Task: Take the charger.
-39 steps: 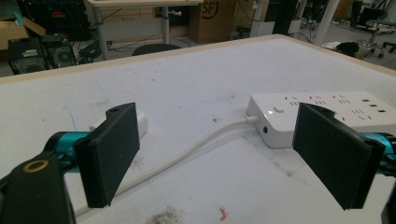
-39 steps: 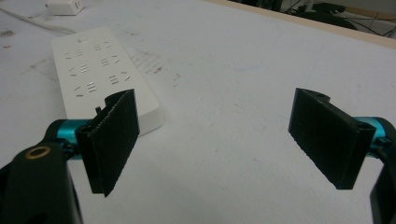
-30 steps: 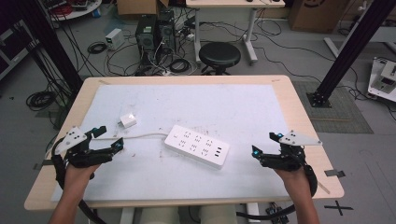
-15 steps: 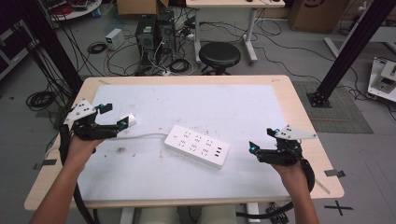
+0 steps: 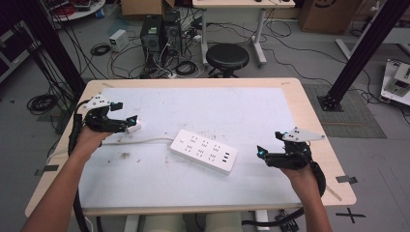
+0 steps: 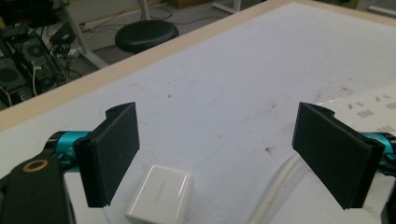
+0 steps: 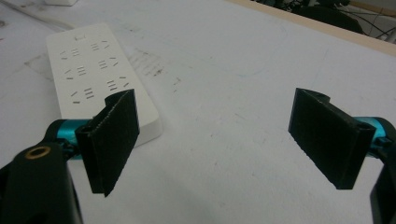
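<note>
From above, the left gripper [image 5: 123,122] hangs over the small white plug [image 5: 134,126] at the worktop's [image 5: 203,104] left, jaws wide; the power strip [image 5: 203,150] lies mid-worktop, the right gripper [image 5: 263,153] off to its right, jaws apart.

Left gripper view: the plug [image 6: 160,194] sits between the spread jaws, beside its stiff-looking cord [image 6: 276,190]. It looks light, hard and slick; the flat sides seem the best hold.

Right gripper view: jaws wide, empty, the strip [image 7: 95,70] lying ahead to the left.
</note>
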Tool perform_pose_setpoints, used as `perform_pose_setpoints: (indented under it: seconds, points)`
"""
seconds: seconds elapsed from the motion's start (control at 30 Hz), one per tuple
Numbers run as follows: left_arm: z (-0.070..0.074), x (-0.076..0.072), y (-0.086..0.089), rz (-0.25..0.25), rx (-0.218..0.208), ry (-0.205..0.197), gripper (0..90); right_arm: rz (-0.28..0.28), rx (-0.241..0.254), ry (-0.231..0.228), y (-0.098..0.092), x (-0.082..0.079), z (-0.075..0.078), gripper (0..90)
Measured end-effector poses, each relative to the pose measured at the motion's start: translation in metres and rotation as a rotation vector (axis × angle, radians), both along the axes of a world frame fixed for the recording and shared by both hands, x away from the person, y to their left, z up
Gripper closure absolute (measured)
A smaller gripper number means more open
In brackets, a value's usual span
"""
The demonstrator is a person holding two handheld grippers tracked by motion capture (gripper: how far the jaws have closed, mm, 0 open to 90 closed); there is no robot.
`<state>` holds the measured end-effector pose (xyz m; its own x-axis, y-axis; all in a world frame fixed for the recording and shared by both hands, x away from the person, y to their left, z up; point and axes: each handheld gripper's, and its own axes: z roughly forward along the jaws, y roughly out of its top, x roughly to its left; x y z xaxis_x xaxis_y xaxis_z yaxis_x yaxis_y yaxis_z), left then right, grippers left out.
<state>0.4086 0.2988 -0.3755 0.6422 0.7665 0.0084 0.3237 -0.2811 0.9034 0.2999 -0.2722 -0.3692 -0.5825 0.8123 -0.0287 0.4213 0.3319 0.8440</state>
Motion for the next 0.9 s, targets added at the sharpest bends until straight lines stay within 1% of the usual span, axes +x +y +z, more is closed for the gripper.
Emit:
perform_pose_setpoints:
  seconds: [0.03, 0.07, 0.1, 0.13, 0.17, 0.27, 0.33, 0.37, 0.4, 0.47, 0.53, 0.6, 0.67, 0.7, 0.73, 0.8, 0.83, 0.87, 0.9]
  points:
    - [-0.004, 0.003, 0.001, 0.01, 0.003, 0.011, 14.9, -0.001, -0.003, -0.003, -0.001, 0.001, 0.0, 16.6]
    - [-0.007, 0.005, 0.003, 0.014, 0.02, 0.023, 14.9, -0.007, 0.0, 0.004, -0.001, 0.001, 0.0, 16.6]
    - [-0.011, 0.006, 0.004, 0.021, 0.016, 0.035, 15.0, -0.006, -0.001, 0.001, -0.002, 0.002, -0.001, 16.6]
    - [-0.015, 0.009, 0.007, 0.016, 0.035, 0.054, 15.0, -0.011, 0.003, 0.005, -0.002, 0.002, -0.001, 16.6]
    - [-0.018, 0.011, 0.008, 0.017, 0.043, 0.058, 15.0, -0.008, 0.001, 0.006, -0.001, 0.004, -0.002, 16.6]
    - [-0.027, 0.019, 0.012, 0.017, 0.083, 0.073, 14.9, -0.005, -0.002, 0.014, 0.002, 0.005, -0.004, 16.6]
    - [-0.03, 0.024, 0.013, -0.008, 0.104, 0.07, 14.9, 0.001, -0.009, 0.023, 0.003, 0.007, -0.005, 16.6]
    - [-0.031, 0.026, 0.013, -0.012, 0.108, 0.058, 15.0, 0.006, -0.012, 0.018, 0.004, 0.008, -0.005, 16.6]
    - [-0.032, 0.027, 0.014, -0.022, 0.1, 0.049, 15.0, 0.007, -0.017, 0.022, 0.004, 0.008, -0.006, 16.6]
    - [-0.036, 0.033, 0.016, -0.046, 0.11, 0.066, 15.0, 0.004, -0.016, 0.025, 0.004, 0.008, -0.006, 16.6]
    - [-0.04, 0.037, 0.019, -0.064, 0.123, 0.06, 15.0, 0.002, -0.014, 0.028, 0.004, 0.008, -0.006, 16.6]
    - [-0.045, 0.04, 0.02, -0.071, 0.108, 0.081, 15.0, 0.003, -0.019, 0.027, 0.003, 0.009, -0.006, 16.6]
    - [-0.048, 0.043, 0.02, -0.086, 0.123, 0.09, 15.0, -0.001, -0.019, 0.035, 0.003, 0.009, -0.006, 16.6]
    - [-0.048, 0.043, 0.02, -0.086, 0.123, 0.09, 15.0, -0.001, -0.019, 0.035, 0.003, 0.009, -0.006, 16.6]
    - [-0.051, 0.047, 0.019, -0.095, 0.134, 0.11, 15.0, 0.0, -0.017, 0.037, 0.004, 0.009, -0.007, 16.6]
    - [-0.054, 0.05, 0.017, -0.086, 0.134, 0.119, 15.0, -0.004, -0.021, 0.044, 0.004, 0.009, -0.008, 16.6]
    - [-0.055, 0.05, 0.017, -0.084, 0.14, 0.129, 15.2, -0.001, -0.026, 0.041, 0.004, 0.01, -0.008, 16.6]
    - [-0.057, 0.051, 0.016, -0.083, 0.134, 0.142, 15.3, -0.002, -0.025, 0.041, 0.003, 0.01, -0.008, 16.6]
    - [-0.059, 0.052, 0.016, -0.083, 0.145, 0.155, 15.3, -0.004, -0.024, 0.042, 0.003, 0.01, -0.009, 16.6]
